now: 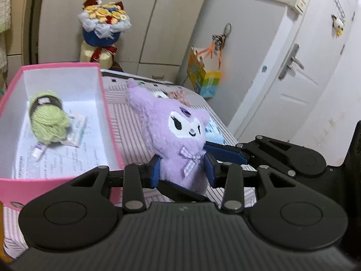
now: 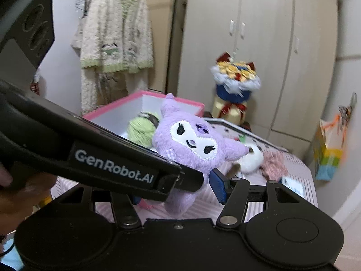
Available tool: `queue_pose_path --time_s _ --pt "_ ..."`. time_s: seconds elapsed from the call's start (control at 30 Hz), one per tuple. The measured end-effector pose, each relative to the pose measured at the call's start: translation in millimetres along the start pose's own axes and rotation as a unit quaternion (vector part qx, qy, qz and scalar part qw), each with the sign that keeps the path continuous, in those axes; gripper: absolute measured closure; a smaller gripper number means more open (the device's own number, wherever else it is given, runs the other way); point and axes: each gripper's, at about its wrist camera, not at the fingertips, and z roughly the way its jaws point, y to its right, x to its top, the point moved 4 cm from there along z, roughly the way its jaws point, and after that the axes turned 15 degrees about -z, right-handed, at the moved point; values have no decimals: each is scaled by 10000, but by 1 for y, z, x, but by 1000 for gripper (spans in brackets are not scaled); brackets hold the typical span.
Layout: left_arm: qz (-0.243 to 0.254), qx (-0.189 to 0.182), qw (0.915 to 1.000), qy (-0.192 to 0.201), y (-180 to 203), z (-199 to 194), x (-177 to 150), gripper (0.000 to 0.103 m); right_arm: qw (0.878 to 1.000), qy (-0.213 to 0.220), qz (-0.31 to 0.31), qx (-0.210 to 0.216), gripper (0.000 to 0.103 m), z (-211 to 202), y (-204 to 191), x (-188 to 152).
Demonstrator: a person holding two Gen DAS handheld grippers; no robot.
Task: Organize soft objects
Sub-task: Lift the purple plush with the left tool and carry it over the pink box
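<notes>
Just beside the pink box (image 1: pixel 56 187), both claws meet on the purple plush doll (image 1: pixel 178 140): the left gripper (image 1: pixel 183 172) clasps its body below the bow, and the right gripper (image 2: pixel 180 187) brackets its lower body, though contact there cannot be told. Light and squashy, it likely grips best at the torso. In the box lies green yarn (image 1: pixel 48 122); beyond stands a flower bouquet (image 1: pixel 103 22).
</notes>
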Motion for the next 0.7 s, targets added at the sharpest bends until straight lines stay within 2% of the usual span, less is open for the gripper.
queue_pose_path --time_s 0.3,0.47,0.7 --pt "-295 146 9987 385 -41 -13 36 65 9982 382 -441 157 39 33 -13 38" --pt "-333 398 9980 358 -60 3 57 64 9976 446 -397 362 39 67 -10 51" --pt "-716 489 9960 235 -92 38 91 64 9972 319 -78 667 39 117 6 60"
